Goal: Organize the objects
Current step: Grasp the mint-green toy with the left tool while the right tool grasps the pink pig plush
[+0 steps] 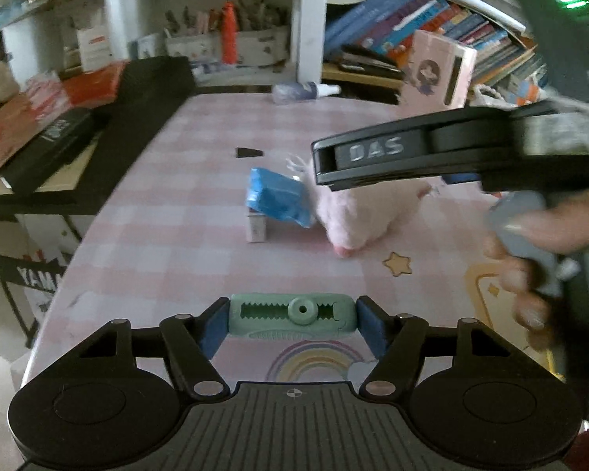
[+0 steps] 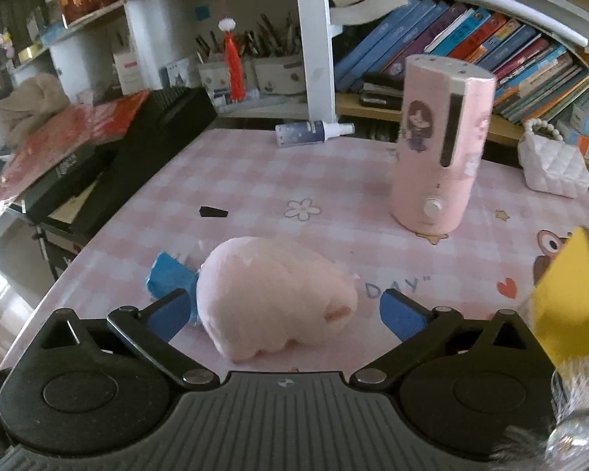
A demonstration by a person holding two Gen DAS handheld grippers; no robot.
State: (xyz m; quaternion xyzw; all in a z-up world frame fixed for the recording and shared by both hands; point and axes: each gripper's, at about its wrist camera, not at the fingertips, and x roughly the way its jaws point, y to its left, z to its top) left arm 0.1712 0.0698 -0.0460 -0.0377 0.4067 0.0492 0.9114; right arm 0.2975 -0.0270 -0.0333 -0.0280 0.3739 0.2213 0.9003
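Clamped between the blue pads of my left gripper [image 1: 292, 320] is a mint-green toothed clip [image 1: 292, 317], held crosswise just above the pink checked tablecloth [image 1: 184, 235] near its rainbow print. My right gripper [image 2: 284, 312] stands wide apart, its pads on either side of the pink plush toy [image 2: 273, 294] without pressing it; the toy lies on its side on the cloth. From the left wrist view, my right hand [image 1: 530, 259] shows at the right edge, wrapped round the handle of that gripper. Just behind the plush, touching it, a crumpled blue packet [image 1: 277, 196] leans over a small white box [image 1: 256, 227]. Farther back a small black piece [image 2: 213, 212] lies flat on the cloth, well apart from the rest. Upright on the right stands a pink cylinder [image 2: 438, 145] with a cartoon girl on it. At the far edge a spray bottle [image 2: 312, 132] lies on its side, in front of the bookshelf [image 2: 491, 39].
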